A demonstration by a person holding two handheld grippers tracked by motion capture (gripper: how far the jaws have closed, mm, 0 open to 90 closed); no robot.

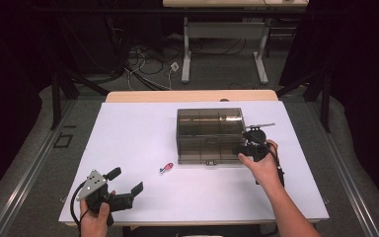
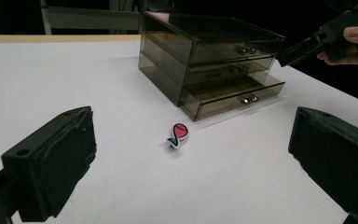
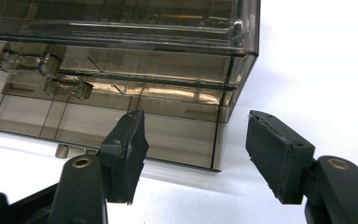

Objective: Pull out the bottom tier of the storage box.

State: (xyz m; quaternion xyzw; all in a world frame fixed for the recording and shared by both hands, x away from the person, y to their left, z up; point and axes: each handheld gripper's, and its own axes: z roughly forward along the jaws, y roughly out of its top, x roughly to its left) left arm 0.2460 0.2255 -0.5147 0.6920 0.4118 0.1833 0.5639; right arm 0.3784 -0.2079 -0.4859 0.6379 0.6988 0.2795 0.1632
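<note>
On the surface point(image 1: 128, 128) right of centre sits a stiff, slick, light-looking drawer box point(image 1: 209, 136), best held by its right near corner, both tools wide open and empty: right tool point(image 3: 193, 154) there, left tool point(image 1: 124, 182) near-left.

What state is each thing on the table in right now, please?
Smoked plastic drawer unit: upright, bottom drawer pulled partly out, upper two shut.
Fish-shaped eraser: lying flat on the table, untouched.
Left gripper: open, holding nothing.
Right gripper: open, at the unit's front right corner.
</note>
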